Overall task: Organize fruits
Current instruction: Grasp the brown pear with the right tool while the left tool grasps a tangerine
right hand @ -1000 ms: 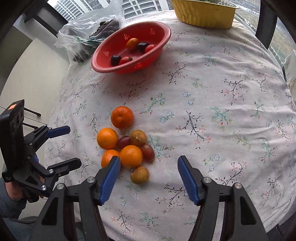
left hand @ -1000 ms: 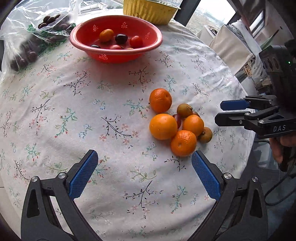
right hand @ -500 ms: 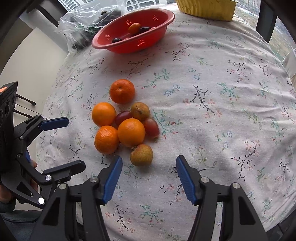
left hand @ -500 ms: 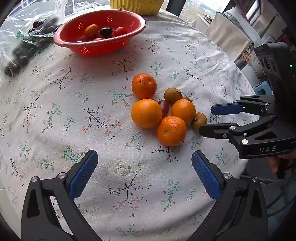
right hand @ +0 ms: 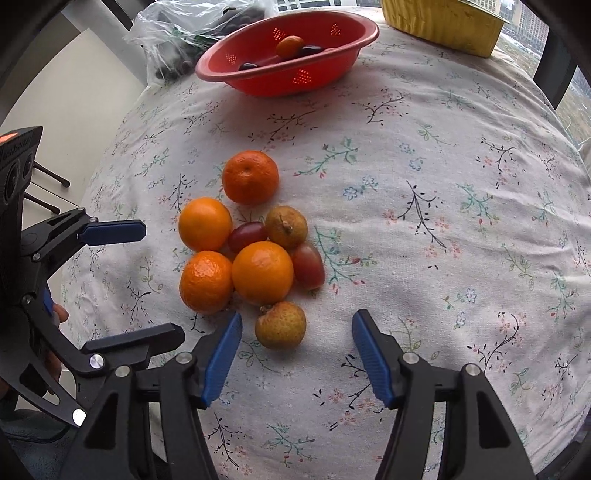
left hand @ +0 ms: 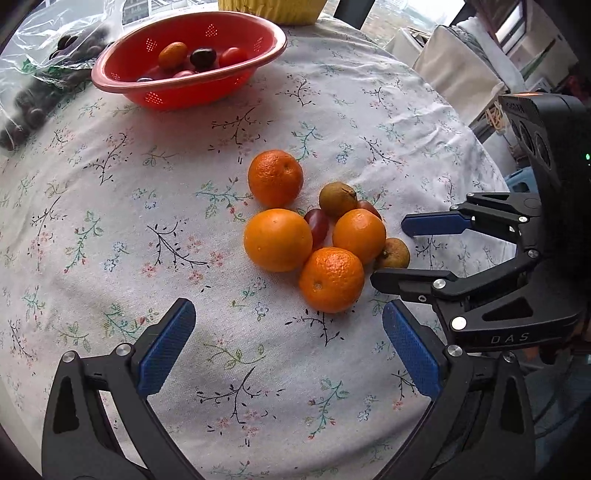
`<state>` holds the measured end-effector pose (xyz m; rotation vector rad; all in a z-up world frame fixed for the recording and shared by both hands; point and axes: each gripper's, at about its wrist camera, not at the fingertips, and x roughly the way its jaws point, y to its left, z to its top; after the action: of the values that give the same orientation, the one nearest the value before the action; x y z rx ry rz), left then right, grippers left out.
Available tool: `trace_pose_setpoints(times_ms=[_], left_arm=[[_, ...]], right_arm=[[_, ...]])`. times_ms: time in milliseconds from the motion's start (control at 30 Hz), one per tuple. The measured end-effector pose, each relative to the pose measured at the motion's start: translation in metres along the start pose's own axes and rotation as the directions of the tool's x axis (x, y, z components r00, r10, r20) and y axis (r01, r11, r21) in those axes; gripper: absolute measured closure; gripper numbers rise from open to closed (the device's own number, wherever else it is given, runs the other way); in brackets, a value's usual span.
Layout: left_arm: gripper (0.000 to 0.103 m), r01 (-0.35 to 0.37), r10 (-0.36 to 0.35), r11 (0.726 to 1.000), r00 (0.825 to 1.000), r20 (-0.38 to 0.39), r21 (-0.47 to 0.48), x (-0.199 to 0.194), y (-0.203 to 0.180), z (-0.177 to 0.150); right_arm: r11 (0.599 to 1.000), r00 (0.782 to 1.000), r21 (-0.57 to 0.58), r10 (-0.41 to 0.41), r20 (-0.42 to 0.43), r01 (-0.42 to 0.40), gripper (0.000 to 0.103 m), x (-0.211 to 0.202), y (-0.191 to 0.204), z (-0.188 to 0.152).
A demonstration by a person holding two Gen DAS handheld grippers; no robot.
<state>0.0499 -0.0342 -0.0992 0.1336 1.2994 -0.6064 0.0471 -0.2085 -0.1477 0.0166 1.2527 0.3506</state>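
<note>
A: Big picture first: a round table under a floral tablecloth (left hand: 155, 206), pale with twigs and little flowers all over it.

B: And at the far side, the red colander (left hand: 184, 88), a few small fruits sitting in it: one orange, one dark, one red.

A: Behind that a yellow container (right hand: 443, 22) at the far edge, and beside the colander a clear plastic bag (left hand: 33, 74) with dark round fruits inside.

B: Now the grippers. The left gripper (left hand: 288, 350) hangs above bare cloth, jaws spread wide, nothing between the blue pads.

A: The right gripper (right hand: 295, 354) likewise stands apart, holding nothing. But look, a small brown fruit (right hand: 280, 324) lies just ahead of its gap, nearer the left-hand pad, not touched.

B: On to the pile itself, mid-table. Four oranges (left hand: 277, 239) bunched together, one a touch apart toward the colander.

A: Tucked among them, a second brown fruit (left hand: 337, 199), touching the cluster.

B: And smallest of all, two reddish grape tomatoes (right hand: 246, 236), one wedged between the oranges, the other on the cluster's outer edge.

A: In the left camera, the right gripper comes in side-on, its tips just beside that lone brown fruit.
</note>
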Motion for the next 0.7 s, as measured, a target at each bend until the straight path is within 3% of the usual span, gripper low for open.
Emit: trace_pose_setpoints(times_ms=[167,300,433,600,700], left_arm=[[0.001,-0.007,0.007,1.0,1.0,-0.004,-0.004,0.002,-0.001,0.003],[0.002,0.007,-0.007,1.0,1.0,-0.002,-0.021,0.005,-0.002,0.003],[0.003,0.017,-0.017,1.0,1.0,0.01,-0.012,0.005,-0.007,0.005],[0.026,0.048,-0.048,0.999,0.999,-0.005,-0.01,0.011,-0.013,0.008],[0.032,0.057,-0.057,0.998,0.998,-0.015,-0.012,0.015,-0.015,0.009]], right_arm=[[0.997,1.0,-0.069,-0.024,0.002,0.024,0.039,0.005,0.008,0.001],[0.995,1.0,-0.093,-0.023,0.002,0.023,0.057,0.004,0.008,0.002],[0.994,1.0,-0.107,-0.008,-0.009,0.007,0.064,0.004,0.009,0.002],[0.995,1.0,-0.094,0.019,-0.019,-0.021,0.072,-0.001,0.006,-0.002],[0.997,0.999,-0.077,0.028,-0.021,-0.03,0.073,-0.003,0.001,-0.004]])
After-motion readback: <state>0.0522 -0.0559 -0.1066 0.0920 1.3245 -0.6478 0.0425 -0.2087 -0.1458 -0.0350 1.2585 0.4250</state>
